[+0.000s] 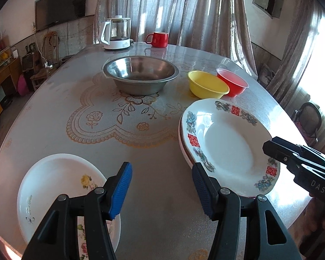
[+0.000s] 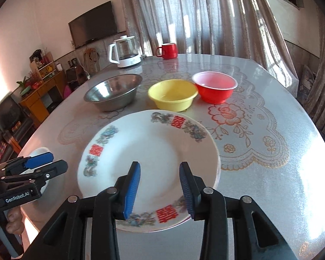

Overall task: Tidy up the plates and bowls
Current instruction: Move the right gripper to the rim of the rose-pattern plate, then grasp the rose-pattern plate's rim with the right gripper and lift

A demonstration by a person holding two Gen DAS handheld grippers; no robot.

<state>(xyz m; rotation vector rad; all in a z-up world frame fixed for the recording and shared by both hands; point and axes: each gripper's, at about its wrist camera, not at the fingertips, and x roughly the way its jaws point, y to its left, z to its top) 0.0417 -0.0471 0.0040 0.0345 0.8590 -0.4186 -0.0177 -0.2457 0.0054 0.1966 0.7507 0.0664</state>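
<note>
A white plate with red characters and a blue-green rim pattern (image 1: 225, 145) lies on top of another plate at the table's near right; it also shows in the right wrist view (image 2: 149, 158). A white floral plate (image 1: 54, 186) lies at the near left. A steel bowl (image 1: 140, 73), a yellow bowl (image 1: 208, 84) and a red bowl (image 1: 231, 82) stand further back. My left gripper (image 1: 162, 188) is open and empty over bare table between the two plates. My right gripper (image 2: 160, 188) is open and empty just above the patterned plate's near part.
A white kettle with a glass jug (image 1: 117, 32) and a red mug (image 1: 158, 39) stand at the table's far edge. The round table (image 1: 80, 112) has a lace-pattern cover. Curtains hang behind it, furniture stands to the left and a chair (image 1: 309, 119) to the right.
</note>
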